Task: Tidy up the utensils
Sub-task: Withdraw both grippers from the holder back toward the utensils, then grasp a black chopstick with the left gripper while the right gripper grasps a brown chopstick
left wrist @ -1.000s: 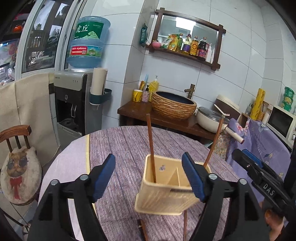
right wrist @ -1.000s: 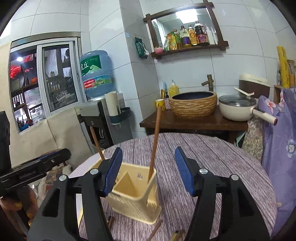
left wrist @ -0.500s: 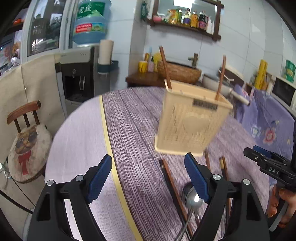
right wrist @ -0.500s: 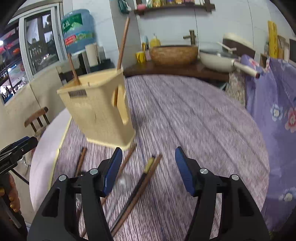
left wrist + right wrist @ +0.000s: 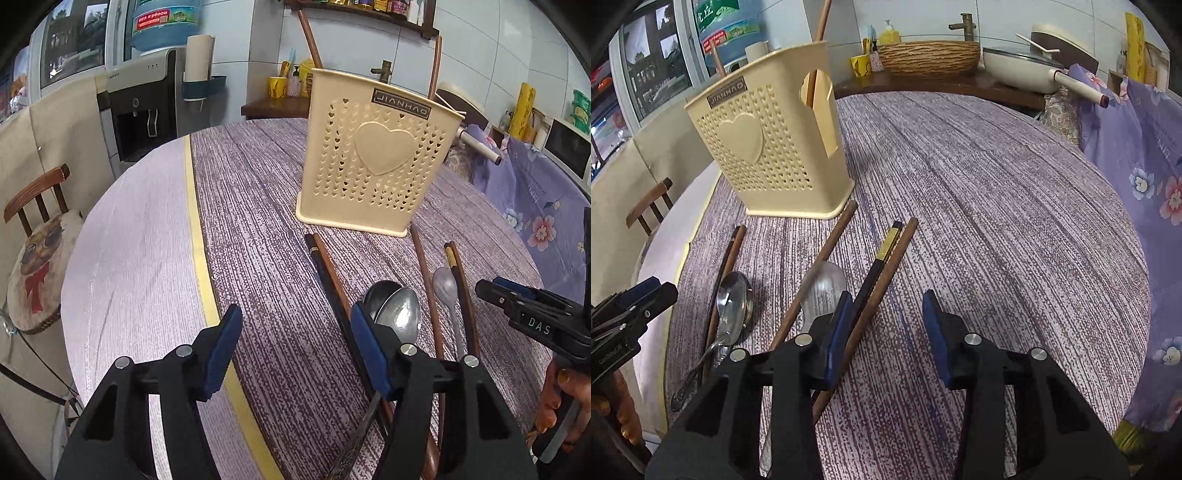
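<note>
Chopsticks (image 5: pixel 886 258) and spoons (image 5: pixel 397 314) lie loose near the holder (image 5: pixel 373 158): thin, stiff, slippery, best pinched mid-shaft; left gripper (image 5: pixel 295 347) and right gripper (image 5: pixel 886 332), both just narrowing, gape empty.

A water dispenser (image 5: pixel 142 107) with a blue bottle (image 5: pixel 164 22) stands by the wall. A wooden chair (image 5: pixel 35 206) carries a cushion. A woven basin (image 5: pixel 929 57) and white pan (image 5: pixel 1021 68) sit on a dark counter (image 5: pixel 938 86).
</note>
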The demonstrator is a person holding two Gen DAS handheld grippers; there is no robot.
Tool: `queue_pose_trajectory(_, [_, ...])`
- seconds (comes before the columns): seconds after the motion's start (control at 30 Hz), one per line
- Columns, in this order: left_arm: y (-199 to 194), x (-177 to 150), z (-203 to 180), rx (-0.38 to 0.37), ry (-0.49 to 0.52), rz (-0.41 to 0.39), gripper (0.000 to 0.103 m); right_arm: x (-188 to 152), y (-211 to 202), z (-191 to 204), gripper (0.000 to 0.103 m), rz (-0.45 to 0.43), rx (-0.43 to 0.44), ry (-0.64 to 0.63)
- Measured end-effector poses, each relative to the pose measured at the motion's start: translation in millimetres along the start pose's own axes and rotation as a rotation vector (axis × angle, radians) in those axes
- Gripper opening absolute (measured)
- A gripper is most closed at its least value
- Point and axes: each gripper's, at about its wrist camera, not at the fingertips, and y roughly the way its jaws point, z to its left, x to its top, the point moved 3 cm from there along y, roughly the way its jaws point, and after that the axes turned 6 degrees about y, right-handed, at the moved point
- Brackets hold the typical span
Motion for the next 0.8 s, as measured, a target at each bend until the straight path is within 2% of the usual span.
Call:
queue_pose_trajectory(0.17, [7,-2,-2,0.014,0.011,0.021,0.058,-5,9,1,0.034,0.025,-0.024,0.002])
queue_pose_trajectory(0.5, [28,4,-12,0.011,0.046,0.055,0.054,-1,13,0,0.034,0.029,-0.022,0.011])
queue_pose_trajectory(0.6, [36,3,-17,0.025,0.063,0.075,0.049,-1,13,0,0.033,0.029,-0.021,0.011])
queue_pose_trajectory(0.8, [34,1,-10,0.044,0.040,0.079,0.047,-1,14,-4,0.033,0.030,-0.021,0.011])
